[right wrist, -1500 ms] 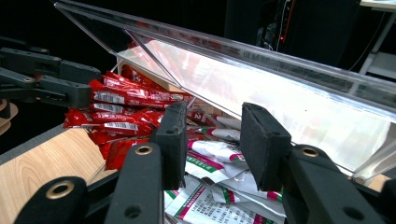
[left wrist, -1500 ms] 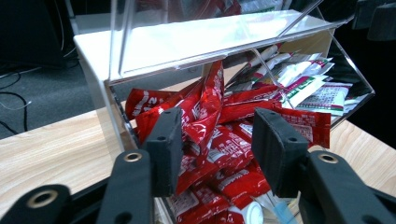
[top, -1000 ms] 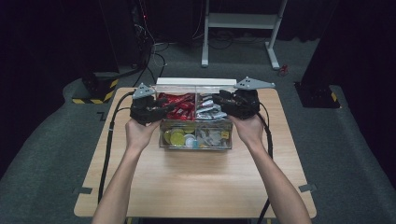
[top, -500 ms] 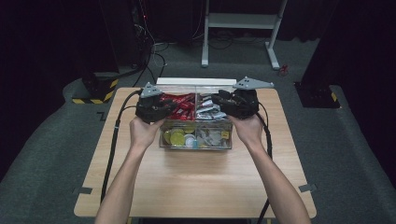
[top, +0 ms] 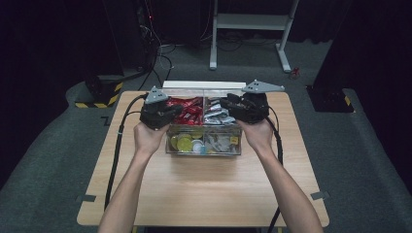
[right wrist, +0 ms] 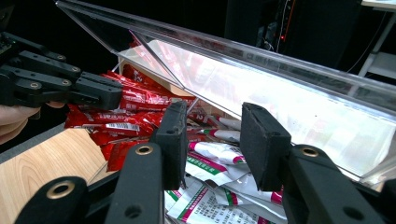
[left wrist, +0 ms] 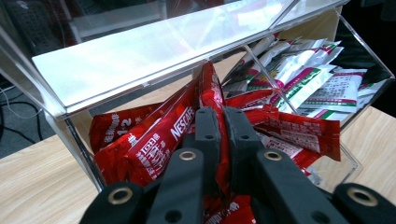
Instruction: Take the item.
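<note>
Left tongs point(left wrist: 222, 140) have just been closing, jaws pinched together; right tongs point(right wrist: 217, 140) stand parted.

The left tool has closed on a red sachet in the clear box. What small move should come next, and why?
Probably lift the left tool slowly straight up. Its jaws have just been closing and now pinch one red sachet, which lies among other red sachets under the open lid. A slow lift should free it without dragging its neighbours.
</note>
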`<state>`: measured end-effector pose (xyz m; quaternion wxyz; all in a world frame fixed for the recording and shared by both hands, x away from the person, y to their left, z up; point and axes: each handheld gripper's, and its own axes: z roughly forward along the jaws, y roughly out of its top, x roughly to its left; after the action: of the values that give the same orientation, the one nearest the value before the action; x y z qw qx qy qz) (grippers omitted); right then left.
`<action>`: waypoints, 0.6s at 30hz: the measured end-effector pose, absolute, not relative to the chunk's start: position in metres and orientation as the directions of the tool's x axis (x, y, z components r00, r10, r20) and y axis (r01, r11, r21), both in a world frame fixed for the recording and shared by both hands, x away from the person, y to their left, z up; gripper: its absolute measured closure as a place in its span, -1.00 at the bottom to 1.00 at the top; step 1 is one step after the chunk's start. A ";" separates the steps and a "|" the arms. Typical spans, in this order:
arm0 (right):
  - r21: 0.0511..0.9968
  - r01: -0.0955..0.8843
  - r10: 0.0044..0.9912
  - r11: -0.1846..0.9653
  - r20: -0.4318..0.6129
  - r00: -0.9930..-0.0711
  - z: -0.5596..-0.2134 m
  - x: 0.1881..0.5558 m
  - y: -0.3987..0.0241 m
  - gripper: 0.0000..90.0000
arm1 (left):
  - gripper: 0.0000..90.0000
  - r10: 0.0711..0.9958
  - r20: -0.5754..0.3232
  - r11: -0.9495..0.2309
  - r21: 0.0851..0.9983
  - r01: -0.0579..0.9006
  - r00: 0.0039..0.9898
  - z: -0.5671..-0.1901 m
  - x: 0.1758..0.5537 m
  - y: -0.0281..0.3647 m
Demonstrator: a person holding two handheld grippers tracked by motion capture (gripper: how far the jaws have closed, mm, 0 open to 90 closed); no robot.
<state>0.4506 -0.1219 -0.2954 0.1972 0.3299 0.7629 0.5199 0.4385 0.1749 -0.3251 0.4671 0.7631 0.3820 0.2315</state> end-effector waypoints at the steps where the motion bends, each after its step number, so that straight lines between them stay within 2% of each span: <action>1: 0.923 0.298 0.708 0.242 0.042 -0.705 -0.295 0.451 -0.122 0.37 | 0.90 0.799 -0.009 -0.266 0.891 0.368 0.601 -0.325 0.438 0.176; 18: 0.925 0.302 0.705 0.230 0.055 -0.707 -0.295 0.451 -0.122 0.37 | 0.91 0.793 -0.042 -0.236 0.898 0.371 0.607 -0.322 0.426 0.191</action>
<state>0.4509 -0.1225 -0.2953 0.1923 0.3312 0.7602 0.5248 0.4256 0.1910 -0.3220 0.4830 0.7553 0.3853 0.2187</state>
